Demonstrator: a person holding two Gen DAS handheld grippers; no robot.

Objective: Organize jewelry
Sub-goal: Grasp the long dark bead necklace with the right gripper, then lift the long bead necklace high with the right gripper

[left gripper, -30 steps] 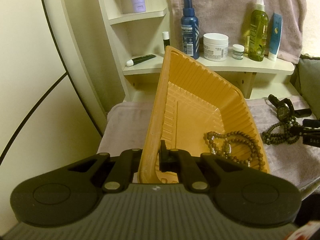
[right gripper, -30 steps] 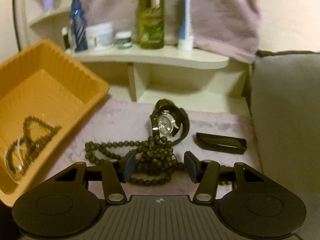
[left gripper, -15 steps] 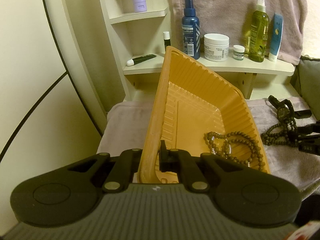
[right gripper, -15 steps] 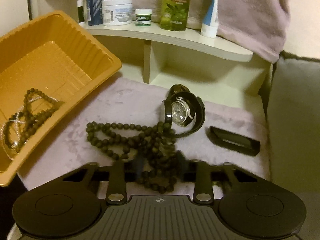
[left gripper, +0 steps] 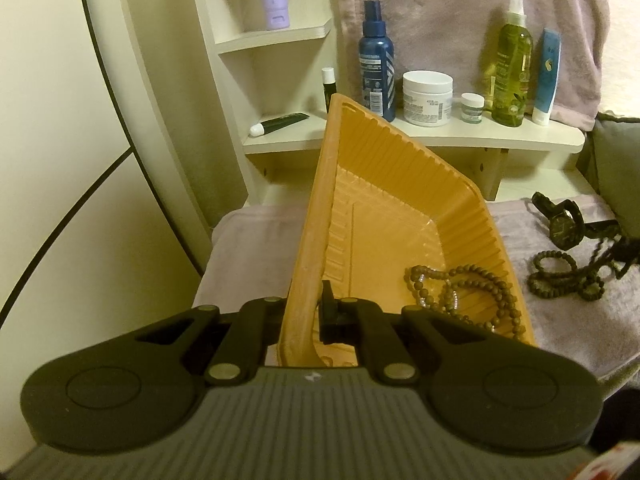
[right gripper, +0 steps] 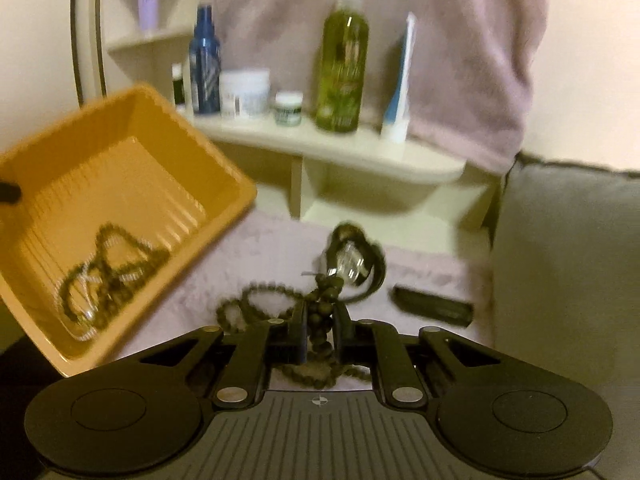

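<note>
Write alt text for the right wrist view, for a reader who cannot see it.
The right tool is shut on a dark bead necklace lying on a mauve towel, with a wristwatch just beyond. At left, a tilted orange tray already holds another bead strand; toiletry bottles line a blurred shelf behind.

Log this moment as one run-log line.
left gripper: shut on orange tray rim, tilted | right gripper: shut on dark bead necklace | tray holds: brown beads | on cloth: watch
</note>
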